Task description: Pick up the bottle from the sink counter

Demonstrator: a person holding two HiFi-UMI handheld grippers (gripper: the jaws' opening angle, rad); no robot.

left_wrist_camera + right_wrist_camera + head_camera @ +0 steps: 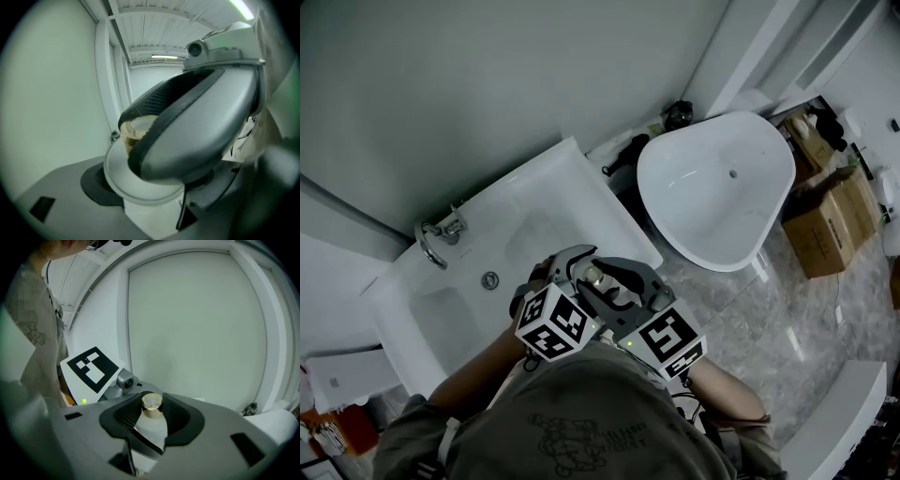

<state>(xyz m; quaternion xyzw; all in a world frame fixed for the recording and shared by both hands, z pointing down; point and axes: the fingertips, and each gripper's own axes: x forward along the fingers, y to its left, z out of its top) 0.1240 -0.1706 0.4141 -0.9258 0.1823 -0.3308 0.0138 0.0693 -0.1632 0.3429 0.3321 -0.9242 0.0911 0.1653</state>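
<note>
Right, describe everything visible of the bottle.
The bottle is small: white, plastic-looking body, rounded shoulder, tan cap on top. It stands cap up between the right gripper's dark ribbed pads, which press its shoulder. The left gripper crowds in alongside. Whether its base touches the sink counter is hidden.

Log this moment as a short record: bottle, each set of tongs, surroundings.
bottle: white, tan cap, between both sets of tongs, by the sink's front edge
right tongs: closed on the bottle below its cap
left tongs: one pad against the bottle's body; grip unclear
surroundings: white sink with tap, white tub beside it, cardboard boxes on the floor
</note>
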